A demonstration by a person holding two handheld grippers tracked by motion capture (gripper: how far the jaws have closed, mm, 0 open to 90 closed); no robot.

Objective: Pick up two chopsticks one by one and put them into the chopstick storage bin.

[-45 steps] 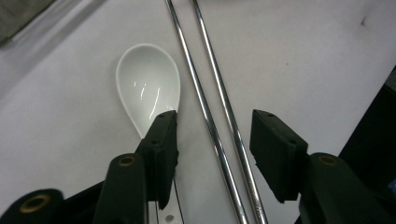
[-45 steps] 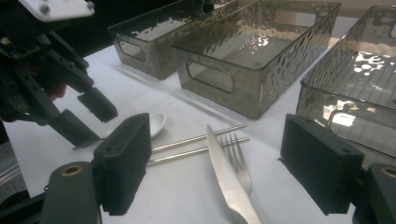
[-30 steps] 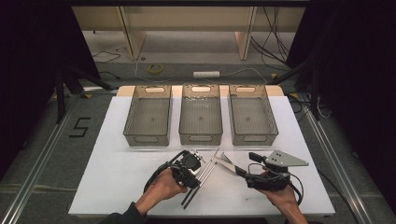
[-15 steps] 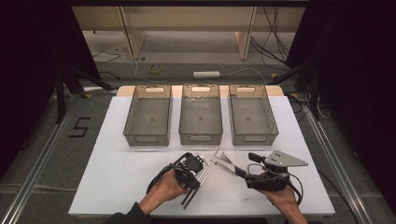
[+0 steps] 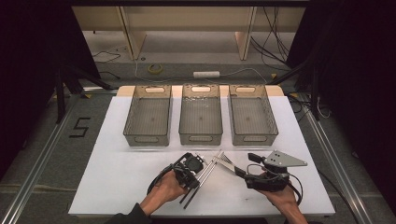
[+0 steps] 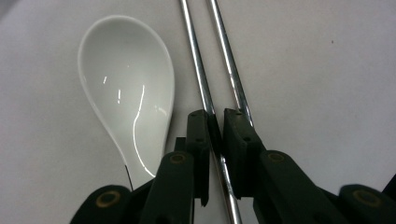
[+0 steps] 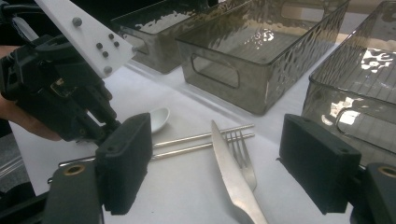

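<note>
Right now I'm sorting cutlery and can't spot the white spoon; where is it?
In the left gripper view the white spoon lies on the table just left of the metal chopsticks, beside the left gripper.

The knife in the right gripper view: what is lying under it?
Under the knife lies a fork; its tines show beside the blade. The fork's handle is covered, so I cannot see it.
</note>
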